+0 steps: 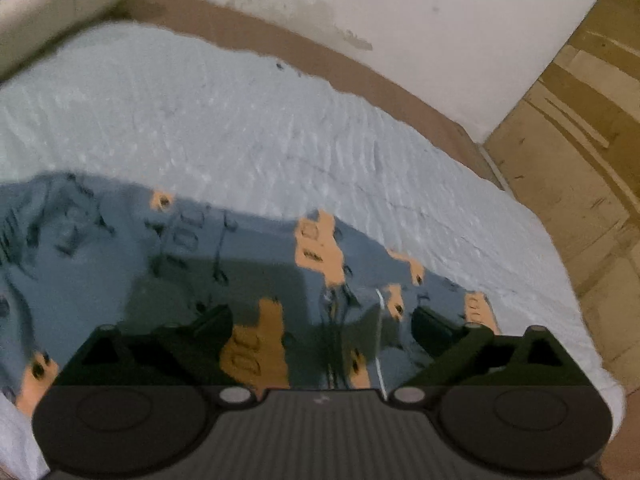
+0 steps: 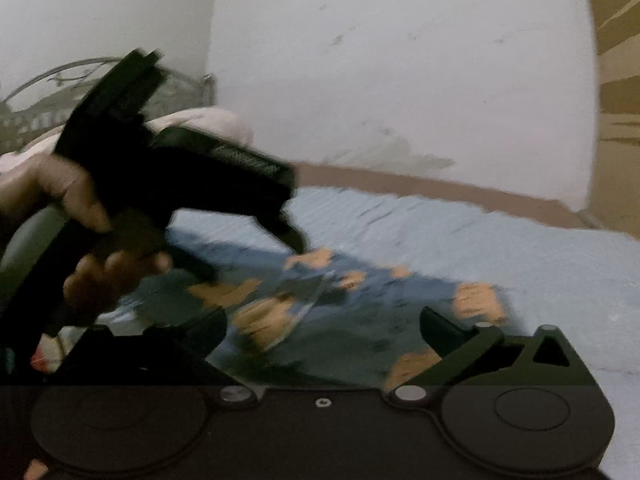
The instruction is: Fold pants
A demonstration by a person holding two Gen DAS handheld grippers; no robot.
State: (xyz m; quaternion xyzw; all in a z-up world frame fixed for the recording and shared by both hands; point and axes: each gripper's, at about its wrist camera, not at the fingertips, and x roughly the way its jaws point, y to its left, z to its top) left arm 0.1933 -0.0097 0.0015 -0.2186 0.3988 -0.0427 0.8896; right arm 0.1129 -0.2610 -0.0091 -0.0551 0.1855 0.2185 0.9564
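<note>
The pants (image 1: pixel 248 264) are blue-grey with orange patches and black print, and lie flat on a pale blue bed sheet (image 1: pixel 240 120). My left gripper (image 1: pixel 322 316) hovers just above the pants with its jaws wide apart and nothing between them. In the right wrist view the pants (image 2: pixel 360 320) look blurred. My right gripper (image 2: pixel 324 318) is open over them, and nothing is pinched. To its left, a person's hand (image 2: pixel 76 200) holds the left gripper (image 2: pixel 252 260), which tilts down toward the cloth.
A brown bed edge (image 1: pixel 320 60) runs along a stained white wall (image 1: pixel 400 12). Wooden boards (image 1: pixel 580 160) are at the right. A cream pillow (image 1: pixel 60 8) lies at the far left, and a metal headboard (image 2: pixel 60 80) stands behind it.
</note>
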